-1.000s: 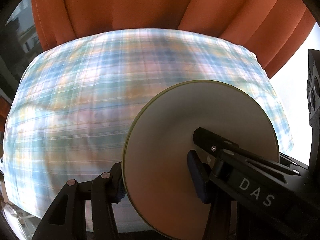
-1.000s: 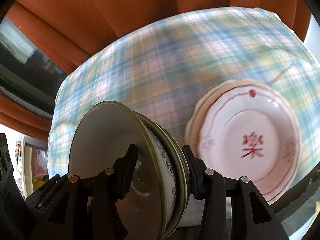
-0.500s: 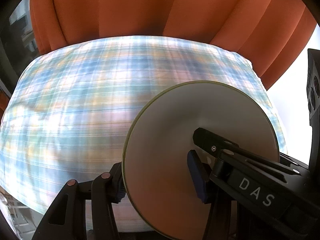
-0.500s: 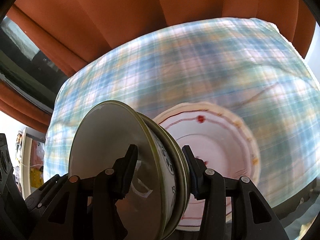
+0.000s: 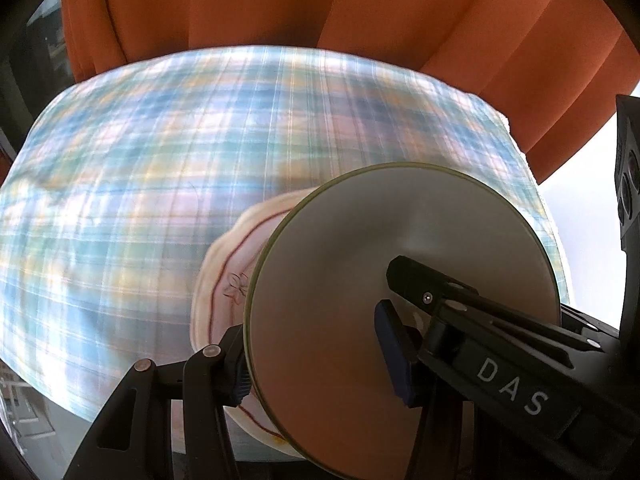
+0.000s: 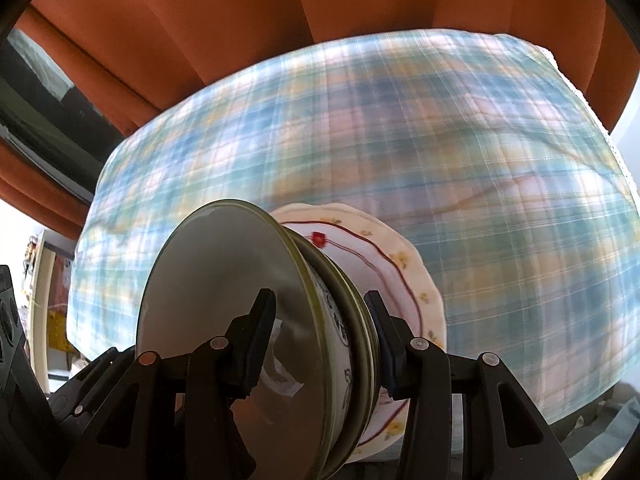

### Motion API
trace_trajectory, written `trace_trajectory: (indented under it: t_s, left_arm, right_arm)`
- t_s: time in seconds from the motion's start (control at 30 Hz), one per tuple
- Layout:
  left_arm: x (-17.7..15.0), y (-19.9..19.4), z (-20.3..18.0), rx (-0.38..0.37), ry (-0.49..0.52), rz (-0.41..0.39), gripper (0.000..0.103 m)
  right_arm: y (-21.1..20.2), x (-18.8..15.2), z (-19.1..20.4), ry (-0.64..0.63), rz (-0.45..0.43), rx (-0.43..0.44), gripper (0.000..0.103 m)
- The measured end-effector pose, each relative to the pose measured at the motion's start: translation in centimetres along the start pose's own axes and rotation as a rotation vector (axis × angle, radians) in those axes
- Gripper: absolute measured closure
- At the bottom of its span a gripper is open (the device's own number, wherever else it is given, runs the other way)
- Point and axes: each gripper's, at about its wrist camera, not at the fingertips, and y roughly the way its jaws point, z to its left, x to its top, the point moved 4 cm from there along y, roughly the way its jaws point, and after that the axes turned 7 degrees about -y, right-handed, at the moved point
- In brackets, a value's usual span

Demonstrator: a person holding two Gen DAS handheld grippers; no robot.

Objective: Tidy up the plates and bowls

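Your right gripper (image 6: 320, 332) is clamped on the stacked bowls (image 6: 248, 320), one pad inside the top bowl's grey hollow, the other pressed on the outer wall below the olive rims. Your left gripper (image 5: 316, 356) grips the same stack from the opposite edge: its right pad sits inside the bowl (image 5: 400, 280), its left finger (image 5: 236, 364) against the outside of the rim. So both jaws are part closed, each pinching the bowls' wall, and the stack hangs tilted, rim towards each lens.

Just beyond your right fingertips, under the bowls, lies the cream plate (image 6: 384, 264) with a scalloped edge, a red line and small yellow flowers. In the left view that plate (image 5: 228, 280) peeks out on the left of the bowl, partly hidden behind it.

Further out, the plaid tablecloth (image 5: 160, 208) spreads blue, pink and yellow, blurred. Beyond the table's far edge hang orange curtains (image 6: 320, 20).
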Motion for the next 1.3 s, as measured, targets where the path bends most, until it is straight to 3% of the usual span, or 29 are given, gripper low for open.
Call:
trace_trajectory:
  t_s: [0.13, 0.47, 0.83, 1.03, 1.13, 1.3]
  left_arm:
    - [0.2, 0.6, -0.4, 0.015, 0.011, 0.016, 0.049]
    - [0.9, 1.2, -0.9, 0.036, 0.044, 0.026, 0.049]
    - [-0.3, 1.2, -1.5, 0.098, 0.062, 0.026, 0.047]
    - [-0.7, 0.3, -1.4, 0.124, 0.064, 0.001, 0.040]
    - [-0.7, -0.6, -1.0, 0.118, 0.060, -0.025, 0.030]
    - [-0.5, -2.4, -0.4, 0.146, 0.114, -0.125, 0.023]
  right_arm:
    - [0.8, -0.2, -0.8, 0.019, 0.033, 0.006, 0.054]
    - [1.1, 0.7, -1.1, 0.031, 0.028, -0.005, 0.054]
    - [1.0, -0.5, -1.5, 0.023, 0.022, 0.029, 0.055]
    - [0.4, -1.2, -1.4, 0.010, -0.005, 0.027, 0.054]
    - [-0.4, -1.3, -1.3, 0.008, -0.038, 0.012, 0.051]
    - [-2.6, -1.6, -0.5, 0.004, -0.124, -0.066, 0.032]
